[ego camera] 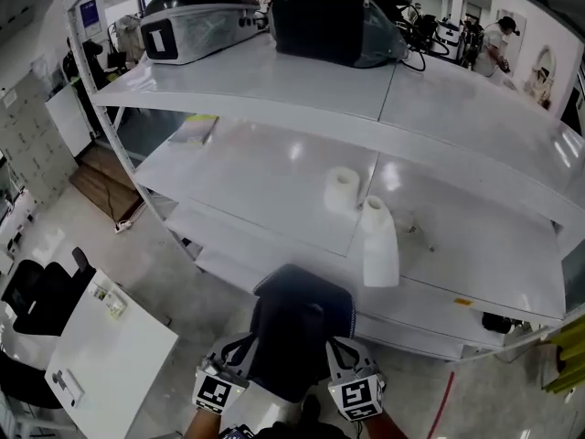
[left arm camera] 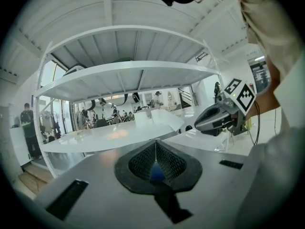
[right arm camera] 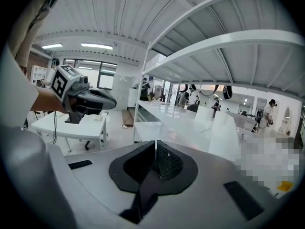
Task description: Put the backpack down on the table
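- Left tongs [left arm camera: 156, 165]: jaws together, pinched on a dark strap [left arm camera: 164, 200] that runs from the tips back toward the camera.
- Right tongs [right arm camera: 155, 160]: jaws together, clamped on another dark strap [right arm camera: 142, 194], which trails down and to the left of the tips.
- Backpack [ego camera: 302, 323]: dark, soft-bodied, hanging between the two tongs by its straps. It is on the near side of the counter's front edge and does not rest on the counter.
- Counter [ego camera: 265, 176]: glossy white middle level of a shelving unit, ahead of both tongs and beyond the backpack.
- Short paper roll [ego camera: 342, 190]: white, standing on the counter well ahead of the right tongs.
- Tall paper roll [ego camera: 379, 240]: white, just beside the short roll and nearer the right tongs.
- Upper shelf [ego camera: 274, 76]: above and beyond the counter. It carries a dark green bag [ego camera: 329, 12] and a pale case [ego camera: 196, 21].
- Small white table [ego camera: 101, 355]: out to the left of the left tongs, with a black chair [ego camera: 41, 295] beside it.
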Action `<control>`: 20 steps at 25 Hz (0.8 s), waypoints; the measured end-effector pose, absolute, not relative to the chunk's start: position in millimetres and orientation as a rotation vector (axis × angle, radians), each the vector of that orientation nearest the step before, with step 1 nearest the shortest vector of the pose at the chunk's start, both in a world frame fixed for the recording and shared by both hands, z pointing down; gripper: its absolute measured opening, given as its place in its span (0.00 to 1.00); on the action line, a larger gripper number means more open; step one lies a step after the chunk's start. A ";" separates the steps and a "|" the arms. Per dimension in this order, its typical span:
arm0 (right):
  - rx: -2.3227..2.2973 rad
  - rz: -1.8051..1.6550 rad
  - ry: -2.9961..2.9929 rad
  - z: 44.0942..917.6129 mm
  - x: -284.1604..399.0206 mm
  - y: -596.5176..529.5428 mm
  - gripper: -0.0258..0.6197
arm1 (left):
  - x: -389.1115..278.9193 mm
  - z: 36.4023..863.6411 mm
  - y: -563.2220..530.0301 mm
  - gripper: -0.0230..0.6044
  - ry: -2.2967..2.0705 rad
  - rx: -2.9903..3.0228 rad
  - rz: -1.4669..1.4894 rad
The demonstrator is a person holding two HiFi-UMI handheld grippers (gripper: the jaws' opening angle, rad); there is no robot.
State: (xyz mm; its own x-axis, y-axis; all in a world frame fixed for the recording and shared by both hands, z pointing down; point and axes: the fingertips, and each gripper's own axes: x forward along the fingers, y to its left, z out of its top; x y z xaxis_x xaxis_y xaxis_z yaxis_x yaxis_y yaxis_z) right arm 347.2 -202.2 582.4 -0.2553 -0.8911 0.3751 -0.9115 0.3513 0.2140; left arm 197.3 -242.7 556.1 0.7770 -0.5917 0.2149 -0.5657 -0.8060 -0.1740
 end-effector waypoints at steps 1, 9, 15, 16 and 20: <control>1.566 0.069 -2.199 587.3 350.3 -208.7 0.08 | 201.0 560.3 -249.2 0.06 0.946 -2.863 -0.410; 1.439 0.198 -2.250 655.7 364.4 -248.9 0.09 | 226.2 618.2 -289.3 0.06 1.029 -2.886 -0.522; 1.401 0.343 -2.214 720.4 366.3 -260.7 0.29 | 229.1 684.1 -310.9 0.06 1.059 -2.937 -0.630; 1.404 0.370 -2.207 732.6 366.6 -262.3 0.30 | 228.0 696.6 -314.7 0.06 1.068 -2.943 -0.648; 1.414 0.476 -2.187 780.5 362.8 -266.9 0.36 | 223.8 748.3 -327.9 0.23 1.090 -2.986 -0.725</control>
